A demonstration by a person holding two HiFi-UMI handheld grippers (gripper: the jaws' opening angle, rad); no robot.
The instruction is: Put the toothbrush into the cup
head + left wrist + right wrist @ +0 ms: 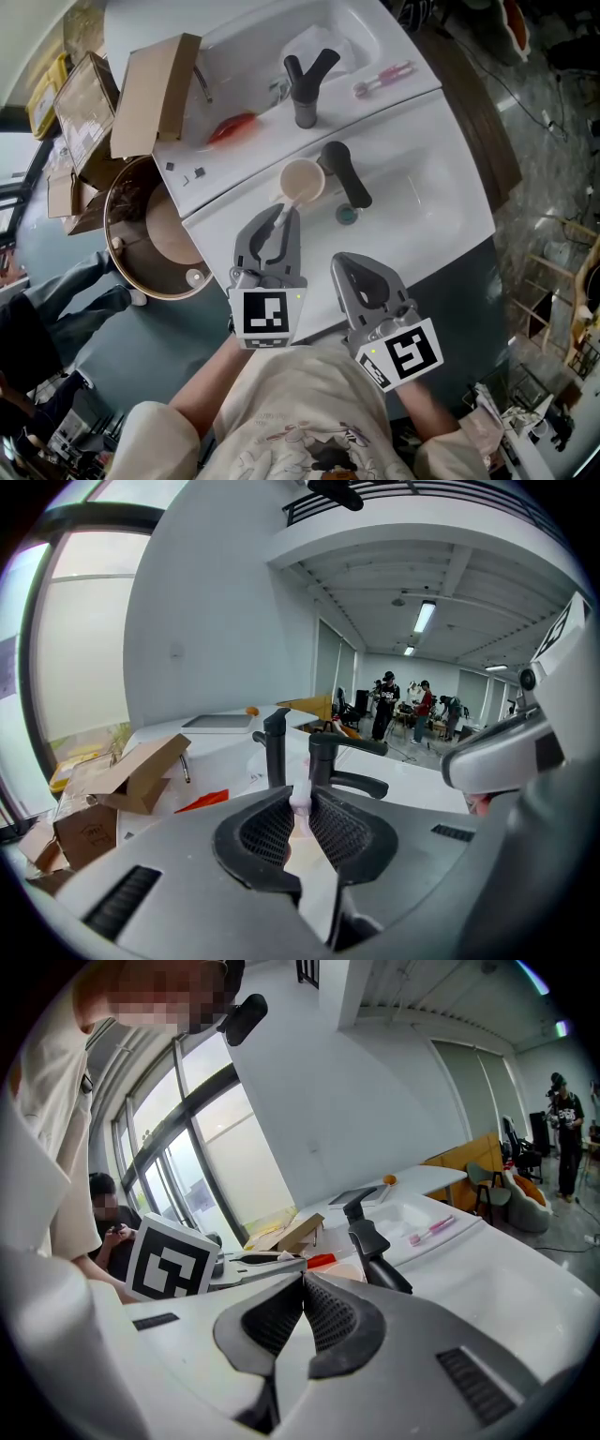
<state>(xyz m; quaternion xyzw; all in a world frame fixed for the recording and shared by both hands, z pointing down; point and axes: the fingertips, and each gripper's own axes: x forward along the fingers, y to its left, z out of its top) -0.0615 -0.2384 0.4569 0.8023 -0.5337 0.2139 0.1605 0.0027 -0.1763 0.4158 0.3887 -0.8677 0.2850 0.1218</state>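
A beige cup (302, 181) stands on the white washbasin counter (422, 187) beside a black tap (347, 174). My left gripper (284, 212) is shut on a pale pink toothbrush (278, 223), just short of the cup, with the brush's far end reaching to the cup's near rim. In the left gripper view the toothbrush (300, 803) sticks up between the closed pads. My right gripper (345, 263) hovers to the right, nearer the person, shut on nothing; its pads (323, 1312) meet at the tips. The cup (354, 1270) peeks out behind them.
A second pink toothbrush (382, 80) lies on the far basin's rim, near another black tap (306, 89). A red item (232, 127) and cardboard boxes (155, 89) sit at the left. A round brown bin (150, 234) stands left of the counter. A drain plug (348, 215) sits by the cup.
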